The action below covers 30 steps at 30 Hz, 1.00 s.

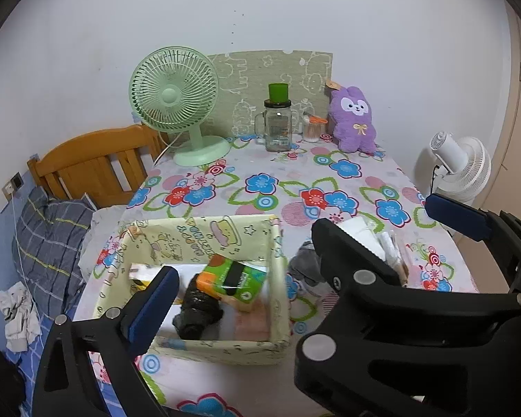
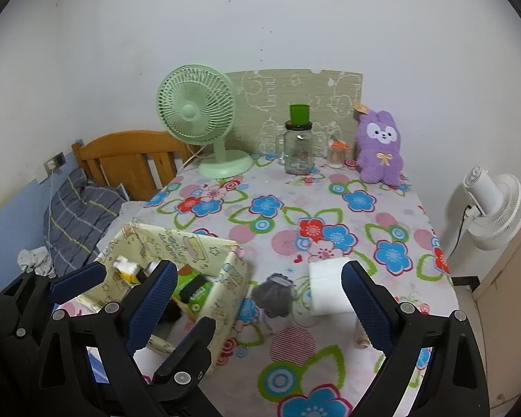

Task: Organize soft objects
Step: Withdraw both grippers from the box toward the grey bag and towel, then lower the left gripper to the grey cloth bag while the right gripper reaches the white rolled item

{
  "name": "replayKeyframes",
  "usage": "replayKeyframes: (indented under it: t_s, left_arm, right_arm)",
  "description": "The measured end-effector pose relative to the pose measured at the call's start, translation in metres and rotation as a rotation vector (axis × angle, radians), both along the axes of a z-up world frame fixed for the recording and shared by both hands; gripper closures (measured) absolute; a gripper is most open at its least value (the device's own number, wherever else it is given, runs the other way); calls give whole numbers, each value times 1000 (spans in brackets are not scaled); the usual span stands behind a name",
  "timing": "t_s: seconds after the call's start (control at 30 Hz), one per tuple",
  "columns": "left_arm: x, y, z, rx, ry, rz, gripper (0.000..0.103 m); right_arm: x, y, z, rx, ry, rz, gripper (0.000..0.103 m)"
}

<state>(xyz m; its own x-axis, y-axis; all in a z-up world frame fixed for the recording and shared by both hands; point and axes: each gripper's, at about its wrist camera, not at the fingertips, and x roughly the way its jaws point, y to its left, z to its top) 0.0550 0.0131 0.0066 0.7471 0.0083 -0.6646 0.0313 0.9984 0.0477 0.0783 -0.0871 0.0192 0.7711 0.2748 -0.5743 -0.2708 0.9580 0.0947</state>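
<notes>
A pale yellow fabric box [image 1: 205, 232] [image 2: 225, 288] stands at the near left of the flowered table. It holds a green-and-orange tissue pack [image 1: 236, 278], a black bundle [image 1: 198, 312] and a white item [image 1: 146, 272]. My left gripper [image 1: 260, 288] hangs open above the box with nothing between its pads; its right finger is hidden behind the right gripper. Right of the box lie a grey soft piece [image 2: 274, 295] and a white tissue pack [image 2: 330, 288]. My right gripper [image 2: 258, 267] stands open above them, gripping nothing. A purple plush rabbit [image 2: 380, 146] sits upright at the far right.
At the table's back stand a green desk fan [image 1: 173, 104], a glass jar with a green lid [image 1: 278, 128] and a small swab container [image 1: 312, 130]. A white floor fan [image 2: 493, 208] is off the right edge. A wooden headboard [image 1: 93, 163] and a grey pillow [image 1: 52, 236] lie left.
</notes>
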Motion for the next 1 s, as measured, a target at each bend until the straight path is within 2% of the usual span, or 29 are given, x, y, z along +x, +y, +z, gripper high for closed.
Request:
replayKeyframes:
  t_s: [0.43,0.63,1.0]
  left_arm:
    - [1,-35,-7,-16,9,-34,2]
    - [-1,-49,-13,-11,-17,-36,2]
    - [6,-77,-41,-31,8,-50,2]
  right_arm:
    - [-5,-41,-8,9,0,-53,6]
    - [-8,-56,-16,16,1,-60,6]
    - [-6,-87,-45,41,41,-88,6]
